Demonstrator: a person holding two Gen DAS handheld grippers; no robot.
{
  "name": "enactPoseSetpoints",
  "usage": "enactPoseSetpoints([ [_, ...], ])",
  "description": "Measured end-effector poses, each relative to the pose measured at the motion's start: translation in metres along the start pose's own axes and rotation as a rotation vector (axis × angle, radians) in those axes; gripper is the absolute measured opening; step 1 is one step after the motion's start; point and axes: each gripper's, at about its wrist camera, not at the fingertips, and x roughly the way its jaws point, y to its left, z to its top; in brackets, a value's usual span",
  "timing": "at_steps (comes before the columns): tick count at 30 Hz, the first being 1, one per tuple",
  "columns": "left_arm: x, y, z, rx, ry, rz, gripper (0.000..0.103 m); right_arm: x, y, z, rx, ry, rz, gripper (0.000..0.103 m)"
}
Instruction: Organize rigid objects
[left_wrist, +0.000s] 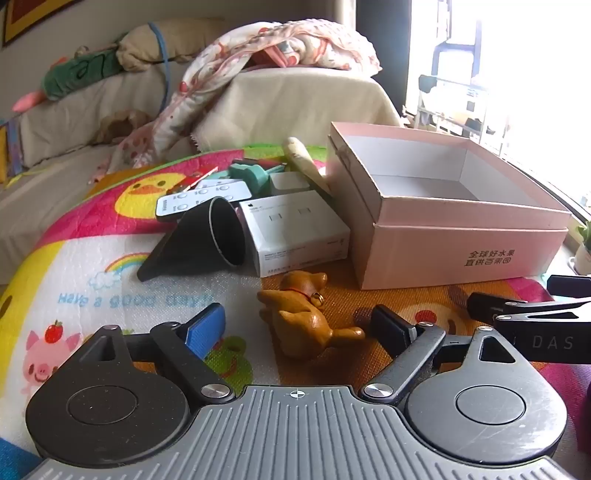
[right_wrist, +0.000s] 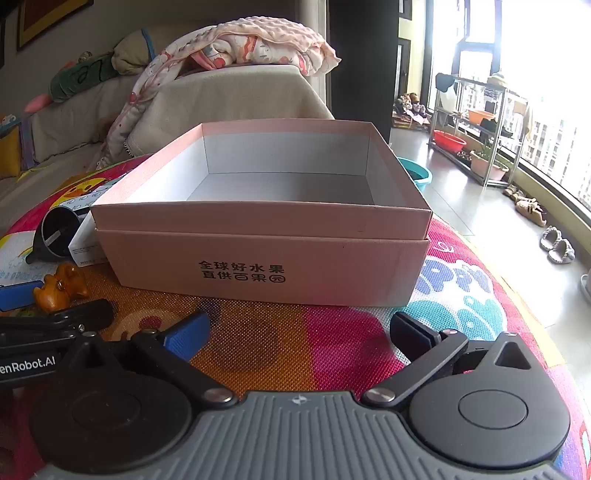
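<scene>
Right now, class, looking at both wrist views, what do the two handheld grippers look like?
The left gripper and the right gripper look identical: a ribbed grey body, two round black discs, black linkage arms with silver rivets, one blue pad and one black pad. Each shows a small crosshair mark. White lettering appears on each gripper's side in the other view. No hands or sleeves are visible.

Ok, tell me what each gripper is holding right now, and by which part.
Nothing is held. The left gripper is open with the wooden dog figurine between its fingers, untouched. The right gripper is open over bare mat.
</scene>
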Motion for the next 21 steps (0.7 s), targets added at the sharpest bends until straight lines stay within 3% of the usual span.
enactPoseSetpoints([
  [21, 0.0002, -0.0011, -0.0003, 0.023, -0.002, 0.018, 0.092, -0.0002, 0.0005, -0.0001, 0.004, 0.0, 0.003, 0.103],
])
